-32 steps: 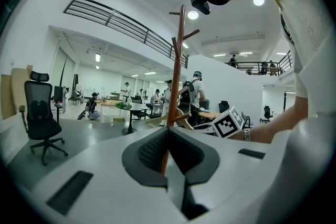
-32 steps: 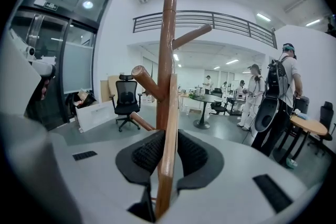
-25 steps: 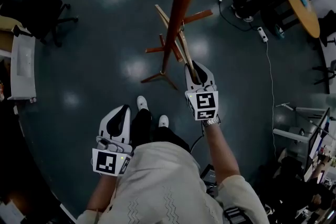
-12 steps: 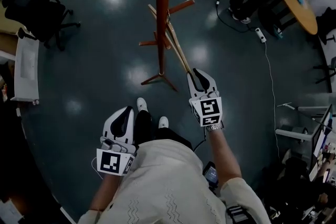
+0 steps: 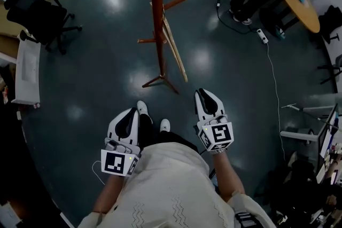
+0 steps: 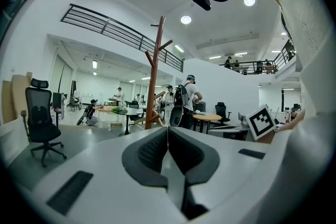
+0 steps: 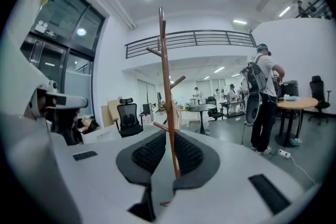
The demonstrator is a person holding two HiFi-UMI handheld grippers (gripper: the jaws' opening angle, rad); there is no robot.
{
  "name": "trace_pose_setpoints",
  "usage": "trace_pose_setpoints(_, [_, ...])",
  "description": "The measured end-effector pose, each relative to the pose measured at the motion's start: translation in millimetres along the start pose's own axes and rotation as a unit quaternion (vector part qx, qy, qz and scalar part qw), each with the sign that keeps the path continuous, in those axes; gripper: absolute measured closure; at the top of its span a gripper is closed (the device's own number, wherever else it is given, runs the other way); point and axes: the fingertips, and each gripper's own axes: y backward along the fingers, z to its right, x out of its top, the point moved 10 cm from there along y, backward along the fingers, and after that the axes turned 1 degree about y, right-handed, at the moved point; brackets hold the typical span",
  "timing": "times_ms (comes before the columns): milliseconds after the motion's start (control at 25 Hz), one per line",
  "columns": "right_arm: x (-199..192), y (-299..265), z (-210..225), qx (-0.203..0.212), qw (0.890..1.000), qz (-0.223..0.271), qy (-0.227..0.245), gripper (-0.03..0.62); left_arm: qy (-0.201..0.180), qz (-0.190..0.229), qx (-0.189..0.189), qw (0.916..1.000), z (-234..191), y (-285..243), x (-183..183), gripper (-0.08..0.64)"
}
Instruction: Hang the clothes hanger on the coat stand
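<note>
Two tools, neither carrying anything. Left tool (image 5: 128,115): jaws pressed together. Right tool (image 5: 203,94): jaws parted, nothing between them. Clothes hanger (image 5: 175,50): hangs slantwise off a peg of the coat stand (image 5: 156,8), well apart from both tools. Status: hanging appears complete; no step evidently outstanding.

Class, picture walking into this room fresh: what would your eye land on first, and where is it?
The tall reddish coat stand at top centre of the head view, with a pale wooden hanger slanting on its right side. Then the two white tools below, flanking the person's shoes: left tool shut, right tool open and empty.
</note>
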Motion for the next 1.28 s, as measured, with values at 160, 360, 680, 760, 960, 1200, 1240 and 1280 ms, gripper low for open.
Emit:
trace_pose_setpoints(160, [4, 27, -14, 0.008, 0.997, 0.019, -0.073, 0.554, 0.009, 0.002, -0.003, 1.0000, 6, 5, -4, 0.546])
trace_pose_setpoints(360, [21, 40, -29, 0.033, 0.995, 0.045, -0.077, 0.572, 0.011, 0.007, -0.009, 0.9999, 12, 8, -5, 0.546])
trace_pose_setpoints(680, [34, 39, -40, 0.057, 0.997, 0.041, -0.045, 0.572, 0.018, 0.013, -0.003, 0.9998, 17, 9, -12, 0.546])
trace_pose_setpoints(760, [32, 33, -43, 0.061, 0.997, 0.029, -0.039, 0.572, 0.021, 0.011, 0.003, 0.9997, 14, 10, -14, 0.546])
trace_pose_setpoints(960, [29, 24, -58, 0.085, 0.996, 0.014, -0.026, 0.572, 0.027, 0.009, 0.013, 0.9995, 6, 16, -20, 0.546])
trace_pose_setpoints(1200, [30, 19, -74, 0.122, 0.992, 0.008, -0.010, 0.572, 0.026, 0.011, 0.013, 0.9995, -1, 21, -18, 0.546])
trace_pose_setpoints(1240, [31, 19, -75, 0.125, 0.992, 0.008, -0.007, 0.572, 0.025, 0.011, 0.014, 0.9995, -2, 21, -17, 0.546])
trace_pose_setpoints(1280, [32, 18, -76, 0.127, 0.992, 0.008, -0.005, 0.572, 0.025, 0.011, 0.014, 0.9995, -3, 21, -17, 0.546])
